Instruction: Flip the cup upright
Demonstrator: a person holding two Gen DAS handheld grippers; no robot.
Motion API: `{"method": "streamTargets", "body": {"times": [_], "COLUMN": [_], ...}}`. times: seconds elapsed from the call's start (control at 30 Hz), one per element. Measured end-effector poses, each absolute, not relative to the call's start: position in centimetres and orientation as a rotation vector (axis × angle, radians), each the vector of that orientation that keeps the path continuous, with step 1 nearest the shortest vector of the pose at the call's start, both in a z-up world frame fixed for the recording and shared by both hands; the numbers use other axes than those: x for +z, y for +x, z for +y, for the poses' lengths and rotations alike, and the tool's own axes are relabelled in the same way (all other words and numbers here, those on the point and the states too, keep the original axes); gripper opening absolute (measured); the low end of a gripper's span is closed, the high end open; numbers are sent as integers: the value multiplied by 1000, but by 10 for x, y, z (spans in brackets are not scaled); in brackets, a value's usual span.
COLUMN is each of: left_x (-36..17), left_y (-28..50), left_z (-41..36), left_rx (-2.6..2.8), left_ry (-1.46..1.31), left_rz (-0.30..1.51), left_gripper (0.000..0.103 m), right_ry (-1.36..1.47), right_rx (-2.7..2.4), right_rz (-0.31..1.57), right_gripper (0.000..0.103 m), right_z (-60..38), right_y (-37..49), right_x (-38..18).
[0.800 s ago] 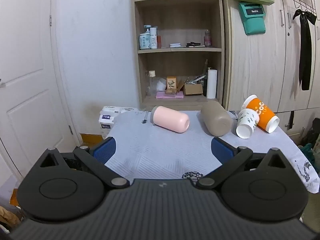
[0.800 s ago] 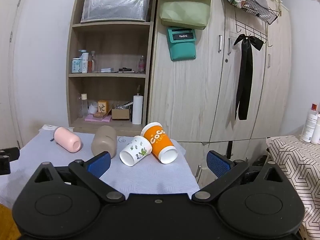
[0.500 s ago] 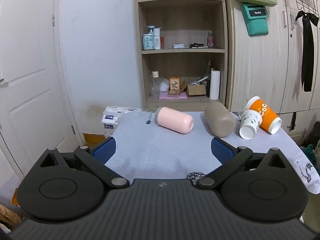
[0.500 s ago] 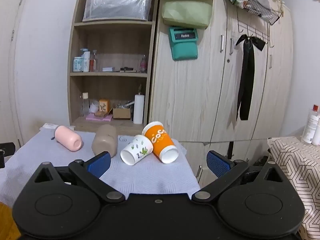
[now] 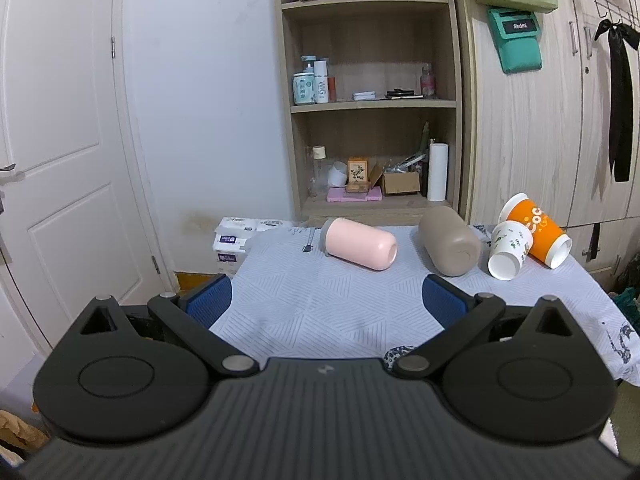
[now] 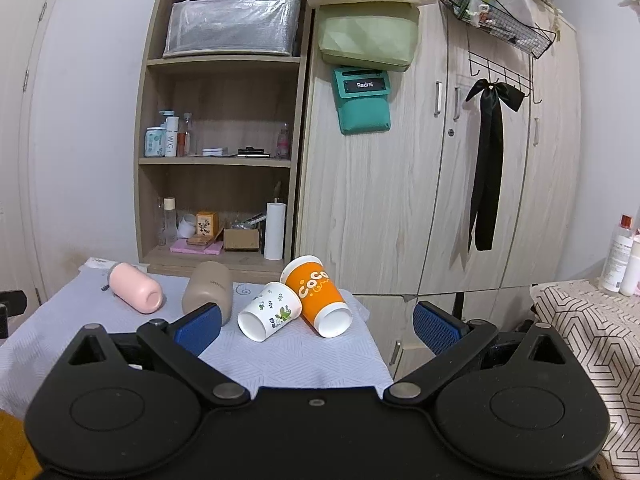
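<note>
Four cups lie on their sides on the worktop (image 5: 320, 312), which is covered with a pale blue-grey patterned cloth. By size they run: one taupe tumbler (image 5: 450, 244), one pink tumbler (image 5: 360, 243), one orange paper cup (image 5: 536, 227) printed with white letters, and one white paper cup (image 5: 509, 249) with a leaf print. Both paper cups touch each other near the worktop's right end, open mouths facing the cameras; the taupe tumbler lies just beside them, the pink one further left.

From the right wrist view the taupe tumbler (image 6: 208, 290) is partly covered by a blue finger pad (image 6: 198, 328), and the printed word on the orange paper cup (image 6: 316, 294) cannot be read in full.

Both tools hover short of the cups. The left hand-held gripper (image 5: 326, 294) has its jaws spread wide, holding nothing, aimed between the two tumblers. The right hand-held gripper (image 6: 318, 326) is likewise spread wide and empty, pointing at the paper cups.
</note>
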State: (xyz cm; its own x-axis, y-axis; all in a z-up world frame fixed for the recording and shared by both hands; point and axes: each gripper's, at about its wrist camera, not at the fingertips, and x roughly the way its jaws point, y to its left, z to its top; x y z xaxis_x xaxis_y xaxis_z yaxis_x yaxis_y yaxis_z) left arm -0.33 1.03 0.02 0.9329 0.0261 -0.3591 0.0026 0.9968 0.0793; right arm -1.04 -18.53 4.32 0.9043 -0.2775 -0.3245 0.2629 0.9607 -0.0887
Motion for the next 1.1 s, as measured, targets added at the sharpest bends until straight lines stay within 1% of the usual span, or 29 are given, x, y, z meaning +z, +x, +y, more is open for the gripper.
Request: {"method": "streamTargets", "body": {"times": [1.1], "left_x": [7], "left_y": [-7], "left_z": [13], "left_rx": [0], "left_ry": [83], "left_rz": [383], "left_gripper": [103], "right_ry": [-67], "right_rx": [-274], "right_rz": [340], "right_gripper": [103], "right_z": [-185], "right_y": [-11], "right_x": [37]}}
